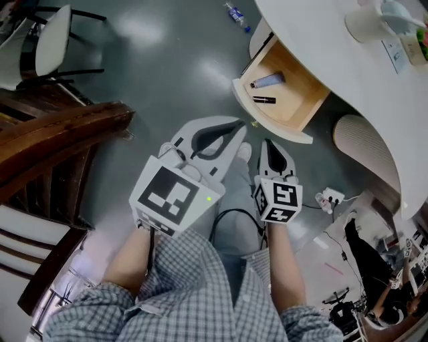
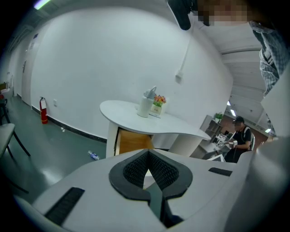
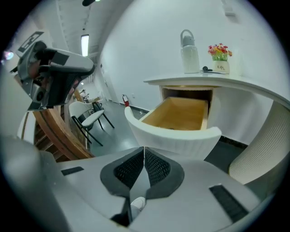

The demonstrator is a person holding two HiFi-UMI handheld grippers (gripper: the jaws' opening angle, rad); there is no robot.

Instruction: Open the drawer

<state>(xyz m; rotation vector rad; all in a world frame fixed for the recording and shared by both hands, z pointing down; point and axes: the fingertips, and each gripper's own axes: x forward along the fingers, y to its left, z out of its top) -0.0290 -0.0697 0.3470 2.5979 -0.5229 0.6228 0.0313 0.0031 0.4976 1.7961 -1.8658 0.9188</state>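
Observation:
The drawer (image 1: 299,101) stands pulled out from under the white curved table (image 1: 334,60), its wooden inside showing behind a white curved front (image 1: 267,119). A grey tube (image 1: 267,81) and a thin black stick (image 1: 264,99) lie inside. Both grippers hang close to my body, apart from the drawer and below it in the head view. My left gripper (image 1: 237,123) is shut and empty, its tips touching (image 2: 147,152). Beside it my right gripper (image 1: 269,142) is shut on nothing (image 3: 144,148) and points at the drawer front (image 3: 172,136).
A white jug (image 3: 189,45) and a small flower pot (image 3: 219,53) stand on the tabletop. A ribbed table base (image 1: 364,143) is right of the drawer. A dark wooden structure (image 1: 60,133) and a chair (image 1: 47,40) are at left. A bottle (image 1: 237,15) lies on the floor.

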